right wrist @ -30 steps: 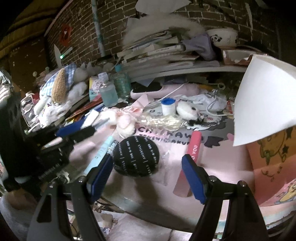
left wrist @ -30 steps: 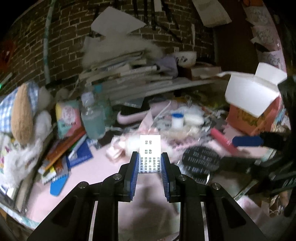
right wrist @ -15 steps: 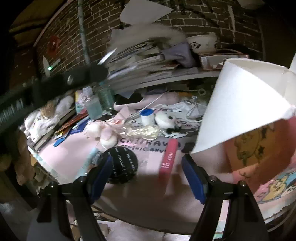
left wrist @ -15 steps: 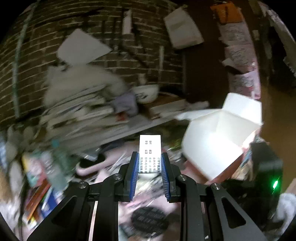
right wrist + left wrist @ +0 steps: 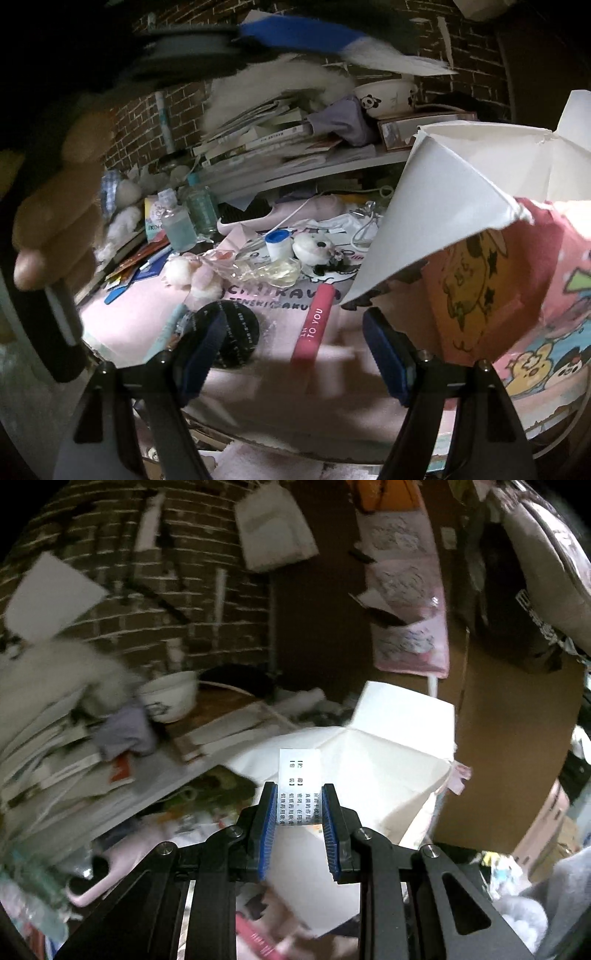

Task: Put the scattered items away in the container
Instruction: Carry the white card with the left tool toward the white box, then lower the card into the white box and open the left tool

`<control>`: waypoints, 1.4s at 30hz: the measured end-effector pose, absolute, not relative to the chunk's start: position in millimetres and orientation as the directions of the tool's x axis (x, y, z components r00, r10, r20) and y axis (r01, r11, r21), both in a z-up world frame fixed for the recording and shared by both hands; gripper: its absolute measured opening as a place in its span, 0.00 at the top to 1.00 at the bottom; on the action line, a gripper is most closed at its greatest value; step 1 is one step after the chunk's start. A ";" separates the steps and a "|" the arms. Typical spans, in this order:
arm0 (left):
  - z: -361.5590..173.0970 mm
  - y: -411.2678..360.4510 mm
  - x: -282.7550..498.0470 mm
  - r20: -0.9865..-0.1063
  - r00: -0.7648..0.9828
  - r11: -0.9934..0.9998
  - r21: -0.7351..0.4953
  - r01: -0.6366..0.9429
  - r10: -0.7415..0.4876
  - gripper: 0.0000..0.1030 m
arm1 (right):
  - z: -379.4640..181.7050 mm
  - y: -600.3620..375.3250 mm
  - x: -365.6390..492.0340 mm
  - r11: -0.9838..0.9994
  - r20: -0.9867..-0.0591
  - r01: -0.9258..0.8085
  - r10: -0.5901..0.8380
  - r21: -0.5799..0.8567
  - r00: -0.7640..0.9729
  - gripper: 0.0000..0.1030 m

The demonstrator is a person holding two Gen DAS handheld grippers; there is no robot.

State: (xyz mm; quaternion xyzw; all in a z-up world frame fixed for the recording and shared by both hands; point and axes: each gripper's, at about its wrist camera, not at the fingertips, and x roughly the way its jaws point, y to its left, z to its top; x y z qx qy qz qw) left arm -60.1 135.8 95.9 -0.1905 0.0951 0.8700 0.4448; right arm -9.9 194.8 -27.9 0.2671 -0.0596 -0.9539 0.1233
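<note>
My left gripper (image 5: 299,812) is shut on a small white carton with black print (image 5: 299,781), held in the air in front of the white flaps of the open box (image 5: 384,753). In the right wrist view that box (image 5: 476,295) is pink with cartoon prints, and a white flap (image 5: 450,199) hangs over the mat. My right gripper (image 5: 293,334) is open and holds nothing, low over a pink tube marked TO YOU (image 5: 316,325) and a black round disc (image 5: 236,336). The left gripper's blue pad (image 5: 295,27) shows blurred at the top.
A hand (image 5: 55,221) fills the left edge. On the pink mat (image 5: 280,391) lie a blue-capped jar (image 5: 275,243), a clear wrapper (image 5: 269,269), plush pieces (image 5: 192,275) and bottles (image 5: 177,225). A panda bowl (image 5: 386,98) and stacked books (image 5: 266,136) sit behind.
My left gripper has swung up and to the right with the white carton, from above the mat to in front of the box flaps. The right gripper stays open over the tube and disc.
</note>
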 end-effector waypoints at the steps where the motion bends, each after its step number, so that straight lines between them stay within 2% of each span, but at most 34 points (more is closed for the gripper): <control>1: 96.7 142.7 -62.0 -0.431 -0.510 -0.568 -0.008 -0.823 0.744 0.82 | -28.2 194.9 -9.9 -0.962 -0.495 0.204 -0.269 0.182 -0.826 0.28; 5: 96.2 170.8 -72.6 -0.500 -0.408 -0.497 -0.053 -0.866 0.764 0.82 | -29.7 196.0 -9.4 -0.958 -0.500 0.208 -0.281 0.198 -0.819 0.28; 12: 87.7 208.5 -86.5 -0.618 -0.315 -0.436 -0.050 -0.899 0.721 0.82 | -30.8 198.6 -8.5 -0.955 -0.493 0.210 -0.289 0.211 -0.821 0.28; 19: 70.7 226.6 -93.6 -0.699 -0.309 -0.439 -0.009 -0.898 0.645 0.82 | -32.2 197.6 -9.4 -0.949 -0.493 0.215 -0.303 0.229 -0.815 0.28; 21: 66.9 226.2 -93.0 -0.706 -0.303 -0.438 -0.012 -0.899 0.640 0.76 | -32.9 196.4 -10.2 -0.948 -0.495 0.216 -0.306 0.232 -0.813 0.28; 25: 63.5 225.5 -91.6 -0.706 -0.299 -0.434 -0.014 -0.901 0.642 0.70 | -33.0 195.1 -10.0 -0.947 -0.496 0.217 -0.309 0.236 -0.812 0.28; 26: 63.3 224.8 -91.1 -0.704 -0.296 -0.432 -0.017 -0.902 0.645 0.66 | -32.9 194.2 -10.2 -0.947 -0.496 0.217 -0.309 0.236 -0.812 0.28; 28: 64.4 224.0 -89.0 -0.698 -0.299 -0.429 -0.013 -0.903 0.650 0.54 | -32.6 193.1 -10.3 -0.947 -0.496 0.216 -0.309 0.236 -0.812 0.28; 29: 65.4 222.8 -87.5 -0.693 -0.309 -0.432 -0.003 -0.902 0.652 0.39 | -32.4 192.1 -10.4 -0.947 -0.495 0.216 -0.309 0.237 -0.812 0.28; 30: 67.0 221.4 -86.6 -0.685 -0.321 -0.437 0.005 -0.900 0.654 0.30 | -32.3 191.2 -10.6 -0.947 -0.495 0.216 -0.310 0.238 -0.812 0.28; 32: 71.0 215.8 -85.3 -0.664 -0.327 -0.440 -0.004 -0.898 0.673 0.28 | -32.2 188.8 -11.0 -0.947 -0.495 0.216 -0.310 0.237 -0.812 0.28; 36: 81.8 197.4 -81.4 -0.608 -0.369 -0.475 -0.016 -0.880 0.703 0.16 | -32.2 183.9 -11.7 -0.948 -0.497 0.215 -0.308 0.236 -0.811 0.28; 42: 94.6 155.6 -70.5 -0.486 -0.576 -0.639 0.047 -0.768 0.657 0.13 | -31.9 178.0 -12.2 -0.952 -0.495 0.209 -0.297 0.226 -0.816 0.28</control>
